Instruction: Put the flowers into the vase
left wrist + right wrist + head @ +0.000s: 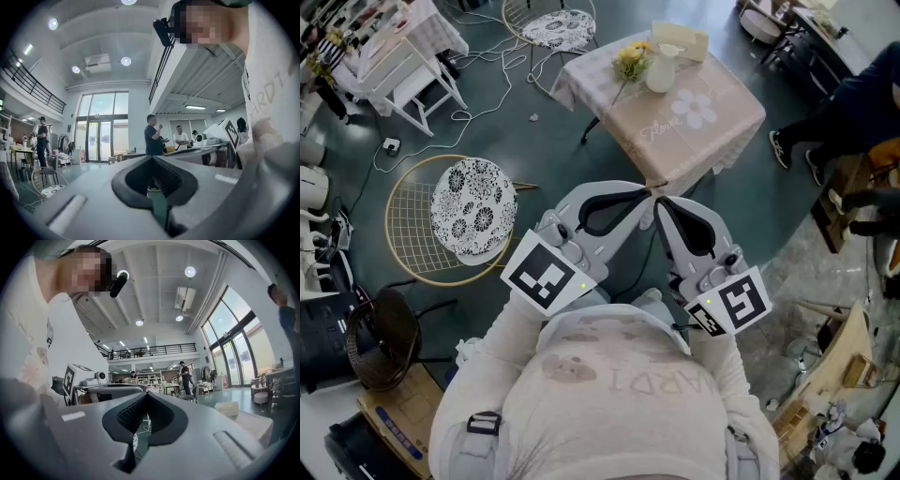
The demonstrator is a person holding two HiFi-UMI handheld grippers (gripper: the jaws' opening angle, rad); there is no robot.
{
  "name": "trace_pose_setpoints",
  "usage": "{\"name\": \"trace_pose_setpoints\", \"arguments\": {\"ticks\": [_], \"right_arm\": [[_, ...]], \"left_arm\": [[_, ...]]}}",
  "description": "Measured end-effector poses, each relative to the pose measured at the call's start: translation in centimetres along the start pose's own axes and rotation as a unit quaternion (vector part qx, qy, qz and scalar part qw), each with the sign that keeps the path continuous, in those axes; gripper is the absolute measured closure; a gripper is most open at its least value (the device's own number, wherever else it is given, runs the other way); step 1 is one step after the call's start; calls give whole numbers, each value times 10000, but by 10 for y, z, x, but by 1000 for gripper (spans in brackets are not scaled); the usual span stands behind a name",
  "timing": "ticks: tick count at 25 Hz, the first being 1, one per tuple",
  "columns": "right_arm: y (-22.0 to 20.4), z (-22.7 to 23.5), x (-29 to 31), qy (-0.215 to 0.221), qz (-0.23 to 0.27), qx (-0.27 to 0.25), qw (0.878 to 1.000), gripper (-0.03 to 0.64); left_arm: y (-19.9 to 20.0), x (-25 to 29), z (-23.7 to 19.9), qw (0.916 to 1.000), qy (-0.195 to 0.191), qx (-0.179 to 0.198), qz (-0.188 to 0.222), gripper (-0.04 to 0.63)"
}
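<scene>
A square table (pixel 727 122) stands at 12 o'clock of the person in the head view, under a pale pink cloth printed with a white flower. A round wire chair (pixel 411 246) with a black-and-white patterned cushion sits on the dark floor at 9 o'clock of the grippers.

The left gripper (pixel 645 191) and the right gripper (pixel 660 201) are held level in front of the person's chest, and their tips almost meet just short of the table's near corner. In the left gripper view the left gripper (pixel 152 158) has its jaws closed tip to tip with nothing between them. The right gripper view shows the same for the right gripper (pixel 147 394), closed and empty.

A cream box (pixel 682 39) lies at the table's far edge. The vase (pixel 661 69), a white jug shape, stands upright at the box's 7 o'clock. The flowers (pixel 630 61), a small bunch of yellow blooms with green leaves, lie on the cloth just beside the vase at its 9 o'clock. Their thin stem trails toward 7 o'clock.
</scene>
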State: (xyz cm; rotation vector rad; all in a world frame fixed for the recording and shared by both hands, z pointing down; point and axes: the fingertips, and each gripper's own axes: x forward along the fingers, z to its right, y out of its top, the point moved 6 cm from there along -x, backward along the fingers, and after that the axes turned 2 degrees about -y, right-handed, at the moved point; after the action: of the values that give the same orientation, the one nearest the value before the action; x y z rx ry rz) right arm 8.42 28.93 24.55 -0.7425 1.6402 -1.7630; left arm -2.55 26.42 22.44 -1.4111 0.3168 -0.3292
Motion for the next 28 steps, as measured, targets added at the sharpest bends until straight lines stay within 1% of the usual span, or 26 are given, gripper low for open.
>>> {"name": "trace_pose_setpoints", "arguments": {"ticks": [5,7,14,17,20,22,25,28], "right_arm": [[3,0,-2,26,16,33,10000,592],[3,1,-3,30,22,52,10000,592],[3,5,0,42,40,64,10000,592],[3,3,9,36,49,56,10000,592],[2,-3,21,24,106,81,9999,591],[1,-9,31,-30,234,137,9996,591],[0,-19,46,-234,396,194,9988,589],[-3,-29,61,-474,376,144,9981,589]], "left_arm": [[4,-2,-3,9995,192,-144,206,594],[5,-2,-5,9991,297,-138,265,594],[3,-4,-10,9990,412,-33,193,594],[2,-10,-19,9987,468,-59,189,594],[-1,-21,-32,9986,475,-120,193,594],[-4,-31,-42,9988,449,-123,182,594],[-10,-49,-58,9993,339,-104,155,594],[-14,-64,-73,9996,197,-71,165,594]]}}
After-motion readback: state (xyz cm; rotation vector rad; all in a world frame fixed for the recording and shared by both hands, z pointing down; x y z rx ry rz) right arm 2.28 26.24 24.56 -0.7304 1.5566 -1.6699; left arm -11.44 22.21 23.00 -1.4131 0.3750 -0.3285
